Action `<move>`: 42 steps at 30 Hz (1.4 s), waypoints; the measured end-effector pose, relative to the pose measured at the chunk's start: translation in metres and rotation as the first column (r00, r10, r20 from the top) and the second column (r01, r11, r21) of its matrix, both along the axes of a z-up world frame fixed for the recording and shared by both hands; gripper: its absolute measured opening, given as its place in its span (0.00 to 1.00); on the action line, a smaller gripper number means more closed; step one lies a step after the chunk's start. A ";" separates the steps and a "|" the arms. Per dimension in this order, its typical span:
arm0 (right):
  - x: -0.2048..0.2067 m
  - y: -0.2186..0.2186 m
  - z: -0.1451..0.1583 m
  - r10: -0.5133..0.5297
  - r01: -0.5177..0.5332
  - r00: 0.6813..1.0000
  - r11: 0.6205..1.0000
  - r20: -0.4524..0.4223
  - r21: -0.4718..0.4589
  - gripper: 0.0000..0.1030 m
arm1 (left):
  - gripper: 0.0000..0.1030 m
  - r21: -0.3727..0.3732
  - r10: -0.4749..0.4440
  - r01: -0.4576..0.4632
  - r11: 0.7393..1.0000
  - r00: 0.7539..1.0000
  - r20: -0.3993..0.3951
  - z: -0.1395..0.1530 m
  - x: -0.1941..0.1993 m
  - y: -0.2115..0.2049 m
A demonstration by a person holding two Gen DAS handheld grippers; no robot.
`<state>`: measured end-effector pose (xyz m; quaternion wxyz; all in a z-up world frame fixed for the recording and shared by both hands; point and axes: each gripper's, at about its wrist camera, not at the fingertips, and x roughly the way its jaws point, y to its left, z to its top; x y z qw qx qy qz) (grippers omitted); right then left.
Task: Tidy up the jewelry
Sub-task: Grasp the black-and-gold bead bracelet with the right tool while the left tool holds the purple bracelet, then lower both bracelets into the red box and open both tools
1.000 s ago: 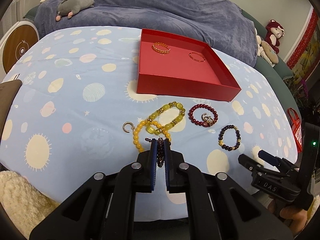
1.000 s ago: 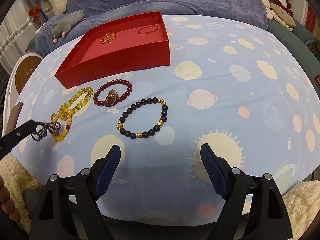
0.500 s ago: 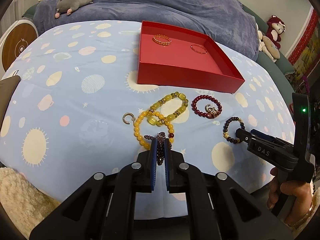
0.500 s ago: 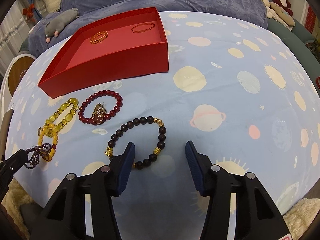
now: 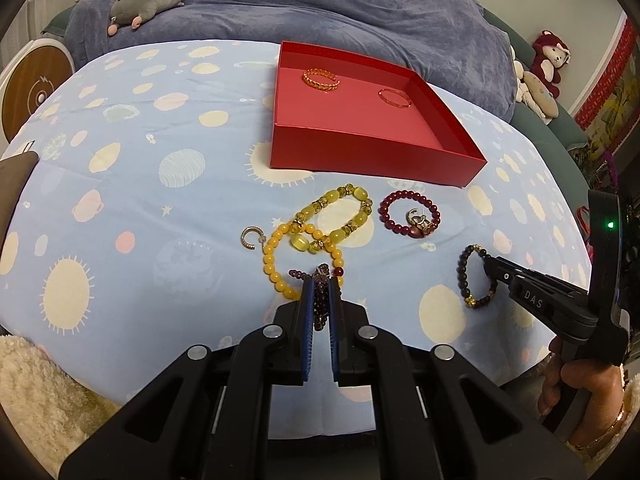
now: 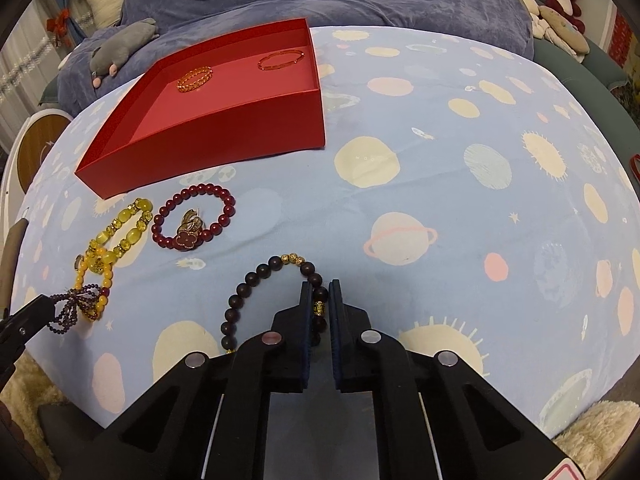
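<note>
1. Nearest the left wrist camera, the left gripper was pinched tight on a purple bead strand that lay bunched between its pads, at the lower end of the yellow bead bracelet
2. The right gripper was clamped on one side of the dark bead bracelet, whose free loop rested on the planet-print sheet
3. A good lift would probably be slow and straight up, since the purple strand touched the yellow beads and could drag them along
4. Just beyond lay a chunky yellow-green bracelet, a small open ring to its left, and a red bead bracelet around a clover charm
5. Farther off stood the red box, with a gold chain bracelet and a thin bangle already on its floor
6. Each held piece should, I judged, clear the near wall before release, landing apart from those two, with one hand going first to avoid crossing
</note>
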<state>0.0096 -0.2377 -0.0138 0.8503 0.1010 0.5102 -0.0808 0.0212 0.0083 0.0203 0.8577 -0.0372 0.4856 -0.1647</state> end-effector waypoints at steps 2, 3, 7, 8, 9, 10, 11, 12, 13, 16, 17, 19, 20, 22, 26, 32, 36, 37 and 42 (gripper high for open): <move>-0.003 -0.001 0.005 0.000 0.000 1.000 1.000 0.011 0.009 0.07 | 0.06 0.001 -0.002 0.002 1.000 1.000 0.007 0.004 0.000 -0.001; -0.005 -0.002 0.009 -0.001 0.000 1.000 1.000 0.020 0.013 0.07 | 0.06 0.001 -0.004 0.004 1.000 1.000 0.010 0.006 0.000 -0.001; -0.012 -0.005 0.027 -0.005 0.003 0.998 0.999 0.063 0.034 0.07 | 0.06 -0.014 -0.007 0.007 1.000 1.000 0.022 0.016 0.000 -0.002; -0.012 -0.006 0.033 -0.005 0.002 0.997 0.999 0.073 0.041 0.07 | 0.06 -0.016 -0.011 0.011 1.000 1.000 0.026 0.019 0.001 -0.003; -0.012 -0.007 0.039 -0.005 0.001 0.996 0.999 0.085 0.047 0.07 | 0.06 -0.019 -0.015 0.015 1.000 0.999 0.030 0.023 0.002 -0.004; -0.012 -0.008 0.044 -0.004 -0.001 0.995 0.999 0.096 0.050 0.07 | 0.06 -0.021 -0.018 0.018 1.000 0.999 0.036 0.027 0.004 -0.005; -0.011 -0.009 0.050 -0.002 -0.004 0.994 0.999 0.108 0.054 0.07 | 0.06 -0.022 -0.021 0.022 1.000 0.999 0.042 0.031 0.005 -0.006; -0.009 -0.009 0.056 0.002 -0.009 0.993 0.998 0.118 0.059 0.07 | 0.06 -0.020 -0.026 0.027 0.999 0.998 0.049 0.035 0.008 -0.007; -0.006 -0.010 0.061 0.006 -0.014 0.992 0.998 0.127 0.064 0.07 | 0.06 -0.018 -0.030 0.031 0.999 0.998 0.058 0.039 0.011 -0.009; 0.007 -0.012 0.079 0.023 -0.033 0.987 0.997 0.161 0.064 0.07 | 0.06 -0.029 -0.042 0.044 0.999 0.996 0.075 0.054 0.025 -0.014; 0.014 -0.012 0.084 0.032 -0.043 0.985 0.997 0.171 0.060 0.07 | 0.06 -0.038 -0.047 0.050 0.998 0.996 0.081 0.060 0.032 -0.015; 0.028 -0.013 0.094 0.048 -0.061 0.981 0.996 0.190 0.062 0.07 | 0.06 -0.042 -0.057 0.061 0.997 0.994 0.098 0.071 0.048 -0.020; 0.036 -0.014 0.098 0.057 -0.071 0.979 0.995 0.197 0.068 0.07 | 0.06 -0.046 -0.062 0.067 0.997 0.992 0.107 0.076 0.056 -0.022; 0.053 -0.014 0.106 0.069 -0.087 0.974 0.994 0.215 0.071 0.07 | 0.06 -0.056 -0.071 0.078 0.995 0.990 0.118 0.087 0.076 -0.028; 0.092 -0.015 0.113 0.080 -0.104 0.969 0.990 0.232 0.092 0.07 | 0.06 -0.017 -0.094 0.098 0.995 0.984 0.148 0.097 0.114 -0.044; 0.146 -0.015 0.095 0.094 -0.117 0.975 0.988 0.200 0.104 0.07 | 0.06 0.006 -0.096 0.096 0.995 0.988 0.123 0.078 0.164 -0.065; 0.174 -0.008 0.075 0.124 -0.142 0.979 0.985 0.165 0.100 0.07 | 0.07 0.021 -0.098 0.096 0.995 0.991 0.090 0.057 0.192 -0.075; 0.180 -0.005 0.071 0.131 -0.147 0.979 0.984 0.159 0.097 0.07 | 0.07 0.028 -0.100 0.098 0.995 0.991 0.087 0.053 0.198 -0.078; 0.210 0.001 0.051 0.159 -0.169 0.979 0.983 0.131 0.074 0.07 | 0.06 0.036 -0.082 0.080 0.996 0.994 0.074 0.037 0.227 -0.083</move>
